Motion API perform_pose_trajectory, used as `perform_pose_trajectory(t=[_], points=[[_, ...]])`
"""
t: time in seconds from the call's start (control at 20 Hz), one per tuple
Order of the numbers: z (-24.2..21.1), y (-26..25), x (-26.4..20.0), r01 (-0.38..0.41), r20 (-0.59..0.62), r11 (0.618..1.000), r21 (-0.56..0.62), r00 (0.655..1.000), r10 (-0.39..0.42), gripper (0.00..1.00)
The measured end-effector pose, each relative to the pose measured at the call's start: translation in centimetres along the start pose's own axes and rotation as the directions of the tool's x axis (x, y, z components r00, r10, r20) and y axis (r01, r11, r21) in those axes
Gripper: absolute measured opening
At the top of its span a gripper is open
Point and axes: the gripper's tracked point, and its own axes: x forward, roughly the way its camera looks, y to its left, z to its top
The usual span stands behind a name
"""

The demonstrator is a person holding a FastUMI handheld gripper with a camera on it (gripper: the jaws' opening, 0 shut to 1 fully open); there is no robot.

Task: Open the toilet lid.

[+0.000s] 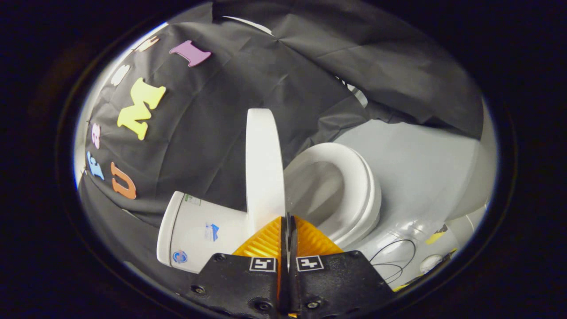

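Fingers [288, 230] pressed together, nothing between | toilet lid [264, 168] raised upright just ahead | seat [354, 186] beyond right | tank [199, 232] left.

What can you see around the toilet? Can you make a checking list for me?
Surface: pale floor under the toilet.
Job's things: toilet lid raised, standing edge-on; seat down around the open bowl; tank behind the lid.
Clutter: small yellow bits on the floor.
Gripper: gripper with fingers closed together, tips at the lid's lower edge; no grip on it visible.
Cables: thin black wire looped on the floor.
Surroundings: black cloth wall.
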Motion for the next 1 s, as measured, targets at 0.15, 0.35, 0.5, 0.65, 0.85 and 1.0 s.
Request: perform_pose_trajectory(t=[0.15, 0.35, 0.5, 0.65, 0.85, 1.0], points=[[-0.2, 1.3, -0.2, 0.01, 0.013, 0.999, -0.042, 1.0, -0.01, 0.04], [-0.4, 2.2, -0.5, 0.02, 0.018, 0.998, -0.066, 1.0, -0.019, 0.04], [-0.5, 2.9, -0.7, 0.025, 0.024, 0.997, -0.073, 0.999, -0.023, 0.04], [-0.7, 3.7, -0.9, 0.03, 0.03, 0.995, -0.096, 0.999, -0.027, 0.04], [-1.0, 5.2, -1.2, 0.035, 0.038, 0.991, -0.126, 0.999, -0.03, 0.04], [-1.3, 5.9, -1.3, 0.058, 0.052, 0.983, -0.176, 0.997, -0.05, 0.04]])
